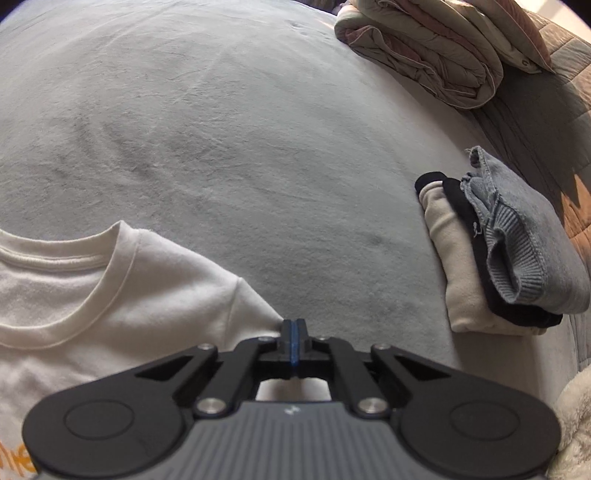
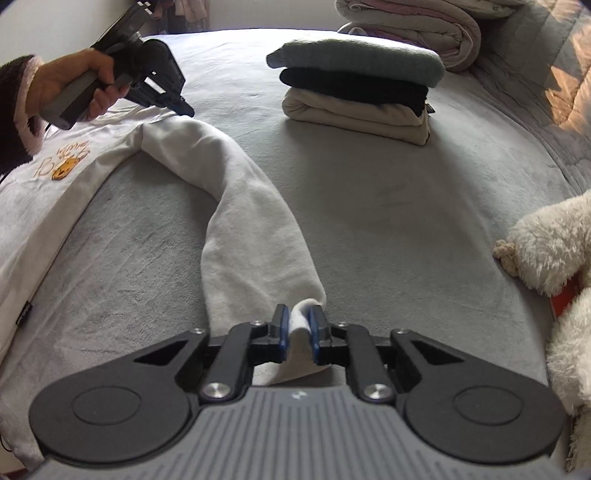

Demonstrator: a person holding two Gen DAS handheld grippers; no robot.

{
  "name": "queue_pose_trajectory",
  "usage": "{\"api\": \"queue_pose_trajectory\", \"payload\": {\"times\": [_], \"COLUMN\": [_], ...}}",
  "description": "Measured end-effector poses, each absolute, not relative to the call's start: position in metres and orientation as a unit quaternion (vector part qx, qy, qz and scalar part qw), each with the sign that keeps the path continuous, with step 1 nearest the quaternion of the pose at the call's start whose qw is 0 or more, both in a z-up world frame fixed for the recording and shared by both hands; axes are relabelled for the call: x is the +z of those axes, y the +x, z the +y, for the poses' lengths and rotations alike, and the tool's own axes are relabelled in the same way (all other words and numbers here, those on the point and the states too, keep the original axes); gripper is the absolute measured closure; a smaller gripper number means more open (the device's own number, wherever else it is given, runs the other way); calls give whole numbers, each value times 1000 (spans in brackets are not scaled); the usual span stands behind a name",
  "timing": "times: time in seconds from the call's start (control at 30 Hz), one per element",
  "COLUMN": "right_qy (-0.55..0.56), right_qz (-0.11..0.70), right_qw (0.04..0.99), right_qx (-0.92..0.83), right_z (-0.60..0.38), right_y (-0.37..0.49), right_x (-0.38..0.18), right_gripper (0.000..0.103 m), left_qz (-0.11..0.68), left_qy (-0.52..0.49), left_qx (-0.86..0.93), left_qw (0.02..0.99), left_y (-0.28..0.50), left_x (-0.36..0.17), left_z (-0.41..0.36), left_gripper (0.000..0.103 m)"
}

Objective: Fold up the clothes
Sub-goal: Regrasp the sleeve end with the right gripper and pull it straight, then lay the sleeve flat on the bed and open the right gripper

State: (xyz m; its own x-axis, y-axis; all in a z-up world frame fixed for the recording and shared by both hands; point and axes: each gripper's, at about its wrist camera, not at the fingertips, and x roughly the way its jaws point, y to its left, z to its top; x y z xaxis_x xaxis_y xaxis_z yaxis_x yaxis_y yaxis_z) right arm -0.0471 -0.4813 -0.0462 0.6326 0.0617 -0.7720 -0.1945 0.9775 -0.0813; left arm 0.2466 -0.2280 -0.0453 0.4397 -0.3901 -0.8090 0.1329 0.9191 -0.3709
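A pale grey bed (image 2: 388,206) fills both views. At its far edge lies a rolled quilted duvet (image 1: 424,48), beige and pink, its folds bunched together. A patchwork bedspread (image 1: 546,122) in grey and orange squares runs along the right edge. Near the right corner rests a fluffy white plush toy (image 2: 554,240), touching something red beneath it.

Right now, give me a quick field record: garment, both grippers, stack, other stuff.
garment: white sweatshirt, flat on grey bed, sleeve stretched out
left gripper: shut, pinching the shoulder seam
right gripper: shut on sleeve cuff
stack: three folded items, cream bottom, black middle, pale green-grey top
other: folded quilt behind stack; fluffy white toy at right
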Motion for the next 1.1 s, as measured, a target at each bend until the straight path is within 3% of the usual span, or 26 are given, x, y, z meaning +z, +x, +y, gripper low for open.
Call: {"api": "queue_pose_trajectory", "payload": {"times": [0.3,0.47,0.53,0.57,0.67,0.87,0.9,0.93,0.97,1.1], "right_qy": [-183,-230,-248,-254,-260,-262,-259,-256,-253,-262], "right_qz": [336,323,325,322,326,355,357,358,359,352], "right_qw": [923,917,912,912,908,894,895,895,895,896], "right_qx": [-39,-48,-35,-21,32,73,74,75,76,63], "right_z": [-489,-481,-474,-471,-462,-453,-453,-453,-452,-449], "right_y": [-55,-54,-61,-66,-83,-88,-87,-85,-84,-88], "right_x": [-18,-19,-23,-24,-27,-40,-41,-42,-43,-42], "right_gripper": [97,97,97,97,97,97,97,97,97,97], "left_qz": [416,486,497,504,519,540,541,541,538,514], "left_qy": [-222,-199,-181,-168,-133,-136,-123,-110,-99,-132], "left_qx": [-202,-217,-215,-209,-180,-147,-137,-126,-123,-135], "left_qw": [859,823,821,821,825,817,821,824,828,836], "left_y": [236,244,244,244,245,256,258,260,259,256], "left_x": [-20,-27,-29,-32,-40,-44,-45,-45,-46,-41], "left_z": [-191,-199,-205,-209,-218,-226,-230,-233,-234,-221], "left_gripper": [103,100,88,76,68,71,76,94,100,101]}}
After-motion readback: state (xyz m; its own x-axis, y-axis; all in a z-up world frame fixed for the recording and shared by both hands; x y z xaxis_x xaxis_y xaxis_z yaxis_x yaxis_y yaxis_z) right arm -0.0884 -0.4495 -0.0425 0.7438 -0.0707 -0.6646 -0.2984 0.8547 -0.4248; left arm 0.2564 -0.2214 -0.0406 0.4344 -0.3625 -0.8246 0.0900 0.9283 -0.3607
